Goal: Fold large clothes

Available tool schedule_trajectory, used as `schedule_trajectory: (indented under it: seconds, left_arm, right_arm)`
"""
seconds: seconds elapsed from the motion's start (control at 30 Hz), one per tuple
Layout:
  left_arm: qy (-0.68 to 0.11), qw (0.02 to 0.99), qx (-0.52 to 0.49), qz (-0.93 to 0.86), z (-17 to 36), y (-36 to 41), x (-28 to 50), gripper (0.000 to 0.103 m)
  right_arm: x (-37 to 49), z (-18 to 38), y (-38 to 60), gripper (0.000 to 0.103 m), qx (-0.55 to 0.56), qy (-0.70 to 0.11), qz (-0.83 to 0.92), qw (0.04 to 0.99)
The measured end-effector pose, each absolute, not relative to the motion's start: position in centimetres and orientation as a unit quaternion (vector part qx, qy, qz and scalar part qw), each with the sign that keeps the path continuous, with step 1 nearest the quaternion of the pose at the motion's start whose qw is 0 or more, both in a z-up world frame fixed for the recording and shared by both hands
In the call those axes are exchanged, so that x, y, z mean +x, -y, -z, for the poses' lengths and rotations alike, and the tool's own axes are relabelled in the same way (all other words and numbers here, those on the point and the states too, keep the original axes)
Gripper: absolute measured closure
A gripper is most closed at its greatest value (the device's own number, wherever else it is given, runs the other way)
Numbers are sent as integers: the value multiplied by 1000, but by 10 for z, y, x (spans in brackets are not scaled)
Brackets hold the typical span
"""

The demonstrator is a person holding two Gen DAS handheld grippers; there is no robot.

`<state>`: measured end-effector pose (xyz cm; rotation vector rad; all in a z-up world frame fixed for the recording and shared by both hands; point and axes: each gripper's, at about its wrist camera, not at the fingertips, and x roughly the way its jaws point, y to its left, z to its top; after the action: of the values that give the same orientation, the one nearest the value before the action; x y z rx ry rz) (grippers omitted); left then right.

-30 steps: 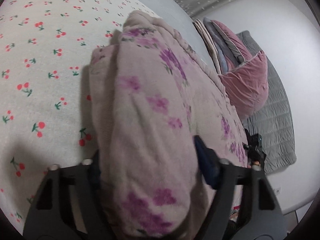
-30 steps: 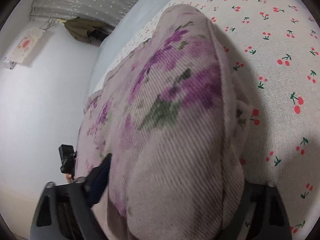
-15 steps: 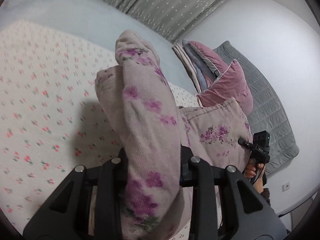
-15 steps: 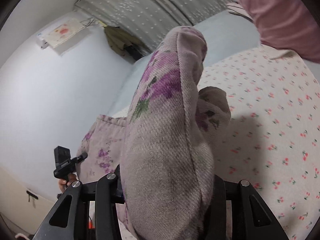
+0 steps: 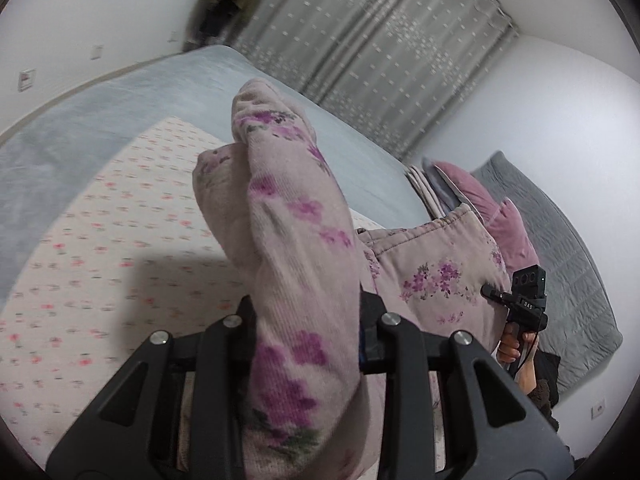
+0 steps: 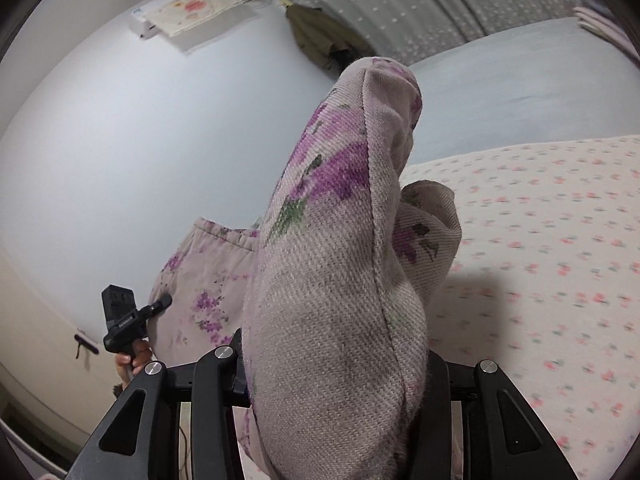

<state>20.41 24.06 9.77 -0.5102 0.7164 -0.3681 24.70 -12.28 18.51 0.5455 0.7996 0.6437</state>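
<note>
The left claw was clamped tight on a thick bunch of the garment, a pale mauve quilted piece printed with purple flowers, the cloth standing up between its black fingers. The right claw was closed just as firmly on another bunch of the same garment. Between the two grips the cloth hung as a sheet above the bed, its hem uppermost.

From the left wrist view the right claw's handle showed beyond the hanging sheet, with small white letters on it, too small to read surely. From the right wrist view the left handle showed the same way, its lettering unreadable.

The bed wore a cream sheet with red cherries over a grey-blue cover. Pink pillows and a grey quilt lay at one end, grey curtains behind. A covered unit hung high on the wall.
</note>
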Motion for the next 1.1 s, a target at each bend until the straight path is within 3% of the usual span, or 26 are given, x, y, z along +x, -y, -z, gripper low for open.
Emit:
schedule_trajectory:
  seconds: [0.23, 0.4, 0.43, 0.47, 0.5, 0.53, 0.63, 0.83, 1.1]
  left_arm:
    - [-342, 889, -286, 109, -53, -344, 180, 67]
    - [-452, 845, -287, 9, 51, -380, 187, 55]
    - [-490, 825, -283, -16, 83, -385, 189, 42]
    - [-490, 821, -294, -11, 98, -387, 187, 35]
    - [-461, 827, -323, -2, 109, -393, 179, 27]
    - [-436, 827, -355, 5, 114, -398, 173, 25]
    - [-429, 818, -382, -2, 110, -401, 170, 25]
    - [-396, 872, -284, -36, 42, -375, 154, 24]
    - [-382, 908, -166, -47, -25, -328, 113, 4]
  right_arm:
    - [307, -155, 34, 59, 244, -410, -346, 808]
    - [344, -90, 0, 51, 224, -502, -286, 785]
    - [351, -75, 1, 45, 208, -521, -254, 788]
    - [355, -56, 5, 41, 192, -543, -217, 788]
    - [357, -38, 13, 35, 204, -558, -212, 776]
    - [357, -26, 24, 32, 234, -560, -212, 766]
    - [356, -25, 52, 32, 297, -539, -213, 759]
    - [332, -90, 93, 32, 253, -497, -193, 807]
    - [222, -161, 58, 32, 242, -409, -206, 855]
